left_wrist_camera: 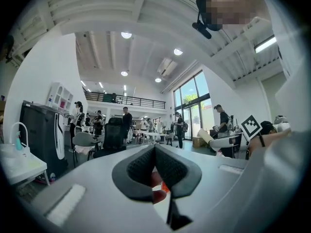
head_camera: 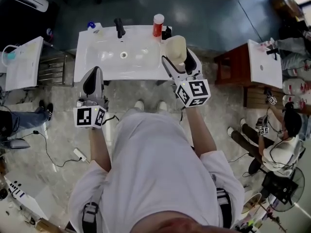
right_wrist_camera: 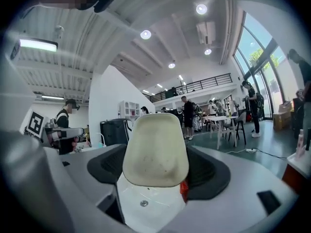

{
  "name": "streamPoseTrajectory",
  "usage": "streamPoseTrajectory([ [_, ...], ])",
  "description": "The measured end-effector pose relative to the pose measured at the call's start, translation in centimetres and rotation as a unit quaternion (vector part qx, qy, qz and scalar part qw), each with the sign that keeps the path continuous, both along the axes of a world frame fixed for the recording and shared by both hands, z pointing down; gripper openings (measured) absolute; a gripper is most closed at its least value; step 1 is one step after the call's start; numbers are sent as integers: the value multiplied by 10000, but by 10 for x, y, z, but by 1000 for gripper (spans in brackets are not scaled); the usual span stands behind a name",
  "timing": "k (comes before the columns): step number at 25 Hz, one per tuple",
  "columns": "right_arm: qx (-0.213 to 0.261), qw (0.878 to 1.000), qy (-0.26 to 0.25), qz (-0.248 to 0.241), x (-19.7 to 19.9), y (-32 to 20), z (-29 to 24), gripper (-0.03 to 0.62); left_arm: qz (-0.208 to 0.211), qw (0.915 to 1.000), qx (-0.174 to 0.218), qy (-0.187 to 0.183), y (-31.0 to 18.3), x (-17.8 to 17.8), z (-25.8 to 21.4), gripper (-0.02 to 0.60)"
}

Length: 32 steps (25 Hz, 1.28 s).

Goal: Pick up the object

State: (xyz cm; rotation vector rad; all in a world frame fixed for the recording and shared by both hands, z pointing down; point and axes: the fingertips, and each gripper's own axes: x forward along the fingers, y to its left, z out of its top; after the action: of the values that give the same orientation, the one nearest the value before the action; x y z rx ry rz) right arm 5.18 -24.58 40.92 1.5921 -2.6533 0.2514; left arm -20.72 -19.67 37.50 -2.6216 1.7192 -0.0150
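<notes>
Glossy sink, matt object
White sink looks smooth and glossy; cream object matt, speckled; right tool pads black, textured.

We wore a pale, short-sleeved shirt and white shoes. Straps with dark buckles lay over both shoulders. Our left hand-held gripper had a smooth, light grey body, with black textured pads lining the inside of its jaws. A cube of black-and-white square markers sat at its rear. Our right hand-held gripper was built alike, with its own marker cube. A thin black cable trailed from the left one.
</notes>
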Motion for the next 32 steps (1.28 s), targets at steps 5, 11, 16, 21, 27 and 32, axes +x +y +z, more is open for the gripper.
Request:
streamPoseTrajectory([
  [5, 410, 9991, -48, 46, 5, 11, -37, 382, 273, 9994, 170, 149, -6, 18, -24, -2],
  [11, 690, 9976, 72, 59, 7, 20, -57, 380, 536, 9980, 297, 176, -9, 37, -36, -2],
  [16, 817, 9965, 170, 95, 8, 25, -64, 380, 686, 9969, 344, 198, -10, 46, -42, -2],
  [21, 854, 9962, 95, 125, 12, 25, -65, 380, 770, 9962, 336, 215, -11, 51, -43, -2],
  [27, 770, 9965, 228, 235, 23, 18, -50, 380, 954, 9952, 192, 139, -13, 59, -34, -2],
  [32, 798, 9962, 234, 261, 25, 10, -49, 380, 1001, 9948, 171, 20, -28, 61, -31, -2],
])
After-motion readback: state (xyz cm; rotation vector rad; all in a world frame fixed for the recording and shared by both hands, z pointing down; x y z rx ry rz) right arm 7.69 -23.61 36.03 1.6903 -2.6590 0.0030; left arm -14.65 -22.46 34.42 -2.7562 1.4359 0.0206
